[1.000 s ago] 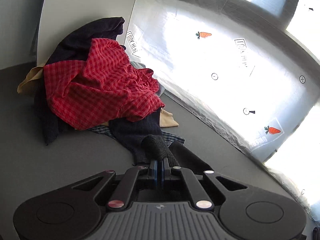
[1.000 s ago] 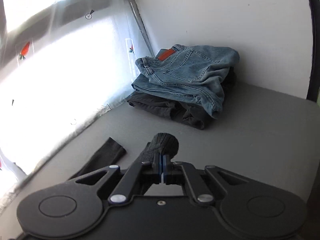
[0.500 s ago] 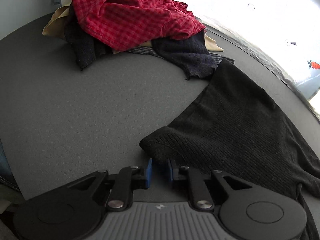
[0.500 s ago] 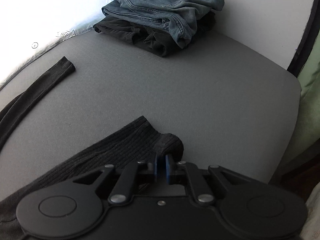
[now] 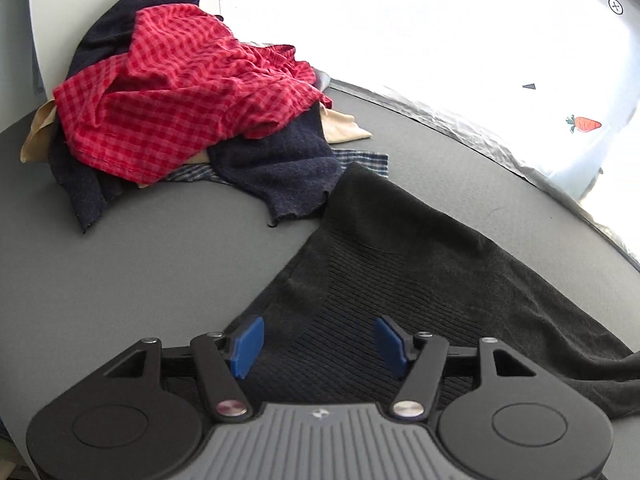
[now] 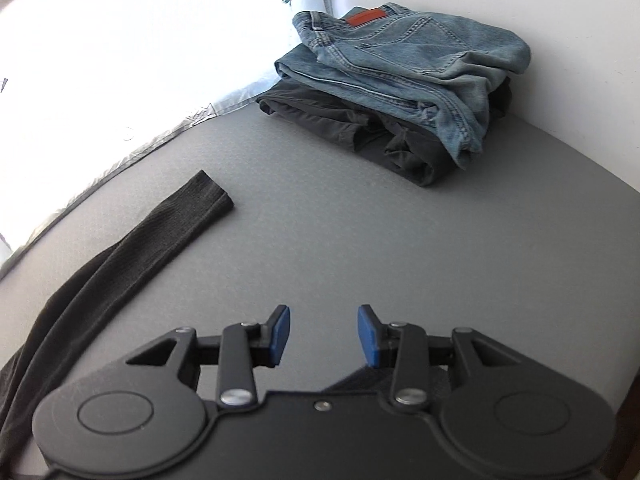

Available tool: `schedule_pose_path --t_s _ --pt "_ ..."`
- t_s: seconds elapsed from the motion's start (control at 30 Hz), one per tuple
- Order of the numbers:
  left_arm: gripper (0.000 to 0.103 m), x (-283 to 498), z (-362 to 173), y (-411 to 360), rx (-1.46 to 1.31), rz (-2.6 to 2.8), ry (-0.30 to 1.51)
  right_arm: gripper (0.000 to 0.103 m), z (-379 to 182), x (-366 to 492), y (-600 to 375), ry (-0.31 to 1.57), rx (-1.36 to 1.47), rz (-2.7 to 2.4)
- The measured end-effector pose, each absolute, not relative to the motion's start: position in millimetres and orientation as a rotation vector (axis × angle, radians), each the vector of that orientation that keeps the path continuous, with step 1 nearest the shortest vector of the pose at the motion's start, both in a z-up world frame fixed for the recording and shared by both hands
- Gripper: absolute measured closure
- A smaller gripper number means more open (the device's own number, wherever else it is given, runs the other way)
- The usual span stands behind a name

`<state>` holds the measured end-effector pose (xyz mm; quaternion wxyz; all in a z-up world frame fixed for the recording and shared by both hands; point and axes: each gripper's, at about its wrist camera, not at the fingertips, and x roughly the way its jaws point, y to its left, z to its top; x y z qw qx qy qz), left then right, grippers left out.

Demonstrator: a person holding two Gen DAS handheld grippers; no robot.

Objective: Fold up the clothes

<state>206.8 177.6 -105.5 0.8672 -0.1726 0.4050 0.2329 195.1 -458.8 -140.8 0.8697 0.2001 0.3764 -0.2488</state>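
A dark ribbed knit garment [image 5: 420,272] lies spread flat on the grey table [image 5: 140,272]. My left gripper [image 5: 319,342] is open and empty, its blue pads just above the garment's near edge. In the right wrist view one long sleeve [image 6: 132,240] of the garment stretches out to the left. My right gripper [image 6: 323,336] is open and empty over bare table, with a bit of dark fabric beneath its body.
A heap of unfolded clothes topped by a red checked shirt [image 5: 180,92] sits at the far left of the table. Folded blue jeans [image 6: 404,64] on a dark folded garment [image 6: 360,128] sit at the far right corner by the wall. A bright curtain [image 5: 460,40] runs along the table's far edge.
Both grippers were shut on the dark garment's corners, lowered it onto the table, and have now opened and let go. The garment lies flat.
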Motion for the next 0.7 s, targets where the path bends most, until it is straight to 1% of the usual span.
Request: schedule_pose_path --t_s 0.13,0.27,0.4,0.53,0.63,0.7 --pt "0.024 244.8 -125.0 143.9 -0.319 0.433 0.888 0.063 -152.8 238.3 -454.8 0.796 0.446 -0.477" --pt "0.023 287.9 -144.5 116.5 -0.223 0.418 0.966 0.061 -164.2 280.7 -454.8 0.822 0.472 -0.45" --pt "0.022 320.5 -158.0 108.4 -0.141 0.412 1.009 0.06 -178.6 321.2 -457.7 0.833 0.46 -0.427" --pt "0.011 336.0 -162.4 106.6 -0.156 0.451 1.013 0.059 -186.6 354.1 -468.4 0.781 0.559 -0.431" --pt "0.002 340.5 -164.6 104.2 -0.13 0.476 1.009 0.059 -193.7 380.3 -468.2 0.789 0.509 -0.445" --pt "0.0 340.7 -165.1 104.2 -0.115 0.476 1.005 0.06 -196.2 390.0 -466.4 0.787 0.481 -0.428"
